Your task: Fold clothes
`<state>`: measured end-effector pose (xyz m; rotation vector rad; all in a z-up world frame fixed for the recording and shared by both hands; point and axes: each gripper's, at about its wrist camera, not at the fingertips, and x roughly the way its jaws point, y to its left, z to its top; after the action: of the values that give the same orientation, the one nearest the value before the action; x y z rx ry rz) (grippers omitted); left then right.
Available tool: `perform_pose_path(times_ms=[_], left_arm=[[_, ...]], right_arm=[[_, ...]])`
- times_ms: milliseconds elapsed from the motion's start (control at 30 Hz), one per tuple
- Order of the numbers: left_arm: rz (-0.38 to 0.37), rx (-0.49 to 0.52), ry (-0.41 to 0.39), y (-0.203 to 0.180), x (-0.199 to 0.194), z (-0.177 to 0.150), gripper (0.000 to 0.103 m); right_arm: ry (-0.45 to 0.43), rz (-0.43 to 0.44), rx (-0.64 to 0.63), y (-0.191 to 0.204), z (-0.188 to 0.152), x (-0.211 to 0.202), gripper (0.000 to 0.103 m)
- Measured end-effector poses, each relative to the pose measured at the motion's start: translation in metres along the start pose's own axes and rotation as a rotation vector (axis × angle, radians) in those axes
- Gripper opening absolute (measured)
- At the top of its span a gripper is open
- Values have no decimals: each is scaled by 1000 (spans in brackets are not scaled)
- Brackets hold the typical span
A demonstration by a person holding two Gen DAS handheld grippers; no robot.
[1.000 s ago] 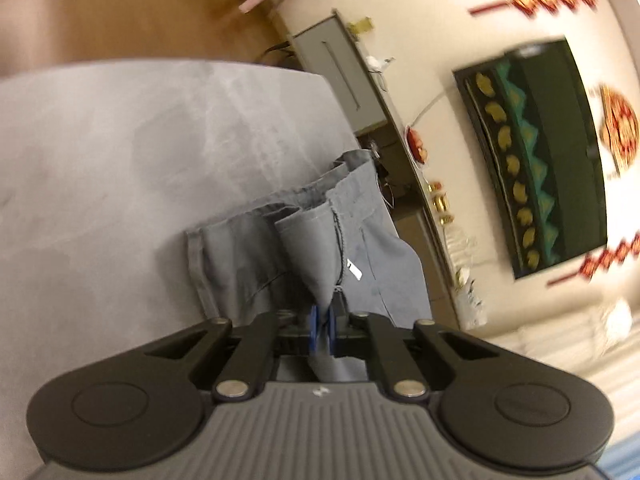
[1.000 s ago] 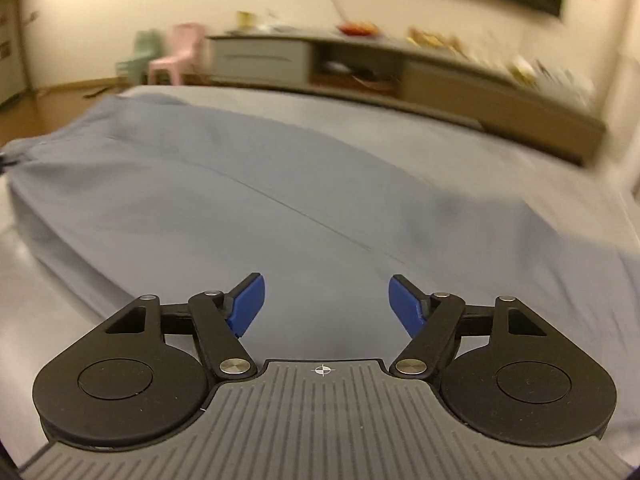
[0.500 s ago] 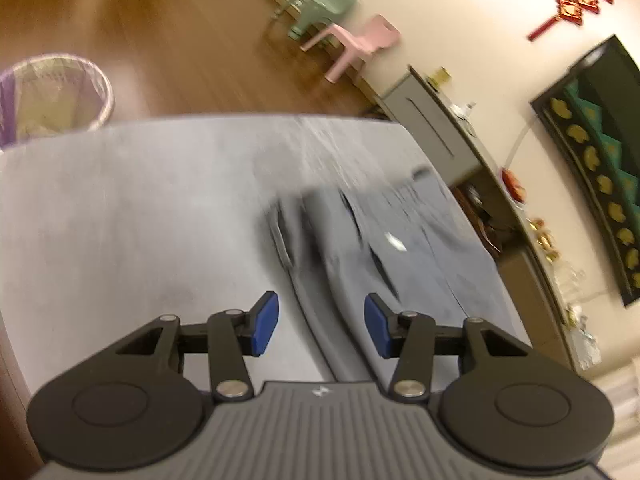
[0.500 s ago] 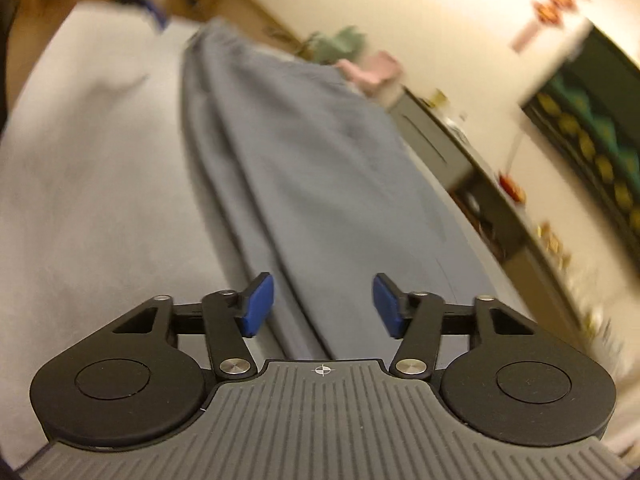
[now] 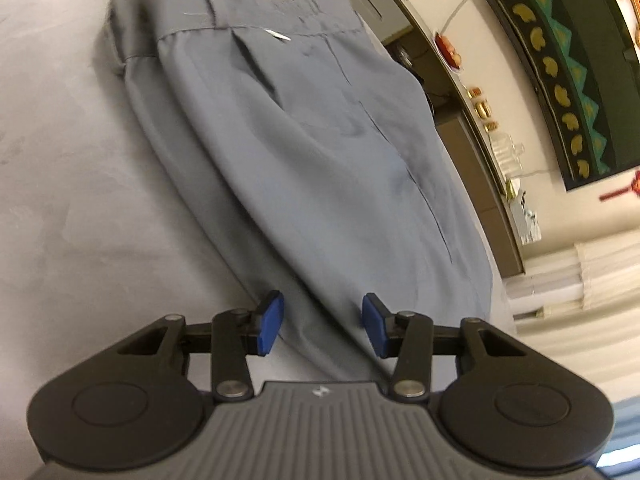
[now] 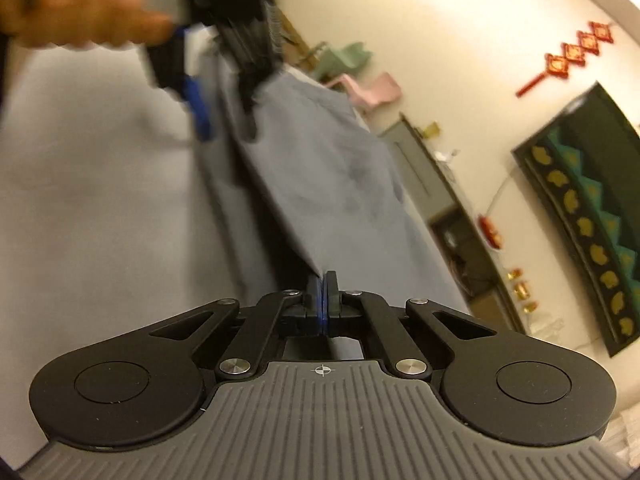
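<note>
Grey trousers (image 5: 304, 128) lie folded lengthwise on a light grey table (image 5: 72, 184), waistband at the far end. My left gripper (image 5: 322, 326) is open, its blue pads on either side of the trousers' near folded edge, just above the cloth. In the right wrist view the trousers (image 6: 328, 176) stretch away, and my right gripper (image 6: 323, 296) is shut on their near edge, lifting it a little. The left gripper (image 6: 216, 92) shows there at the far end, held by a hand, blurred.
A low cabinet (image 5: 472, 128) with small ornaments runs along the wall beyond the table. A dark wall hanging (image 6: 592, 208) and red knot ornaments (image 6: 568, 56) are on the wall. Pink and green small chairs (image 6: 368, 84) stand at the back.
My left gripper let go of the waistband, opened, and moved down along the trousers' edge. My right gripper swung round, went from open to shut on the trousers' near edge.
</note>
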<state>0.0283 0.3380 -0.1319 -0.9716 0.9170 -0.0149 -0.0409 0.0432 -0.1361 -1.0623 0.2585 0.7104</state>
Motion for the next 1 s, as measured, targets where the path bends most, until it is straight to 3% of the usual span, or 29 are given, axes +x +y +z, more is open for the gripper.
perform_pose_path(times_ms=[133, 267, 333, 367, 400, 433, 533, 600, 633, 667, 733, 767, 900, 1000], left_arm=[[-34, -35, -41, 5, -13, 6, 46], [-3, 21, -87, -1, -18, 4, 52], [63, 45, -113, -5, -16, 3, 50], [102, 60, -126, -8, -15, 3, 43], [138, 88, -135, -12, -12, 2, 19], [161, 111, -143, -16, -11, 0, 3], [144, 117, -175, -21, -26, -13, 1], [113, 108, -194, -22, -35, -17, 2], [110, 97, -191, -22, -35, -15, 2], [108, 85, -186, -21, -35, -13, 2], [116, 69, -159, -15, -31, -11, 2], [131, 76, -159, -17, -30, -11, 2], [218, 64, -208, -29, -25, -20, 1], [216, 52, -246, -30, -31, -31, 1]], right_arm=[[40, 18, -38, 25, -12, 9, 0], [53, 21, -8, 24, -9, 4, 0], [56, 25, 8, 23, -12, 0, 0], [57, 29, 9, 24, -14, -1, 0], [57, 28, 8, 25, -17, -2, 0], [53, 23, 8, 28, -20, -4, 0], [44, 25, 50, 27, -22, -9, 2], [33, 66, 173, 11, -29, -25, 29], [19, 94, 283, -5, -39, -38, 47], [0, 123, 405, -23, -51, -52, 53], [7, 125, 616, -59, -86, -73, 52], [37, 86, 705, -76, -112, -80, 51], [228, -84, 992, -122, -219, -94, 47], [385, -149, 1178, -134, -287, -106, 47]])
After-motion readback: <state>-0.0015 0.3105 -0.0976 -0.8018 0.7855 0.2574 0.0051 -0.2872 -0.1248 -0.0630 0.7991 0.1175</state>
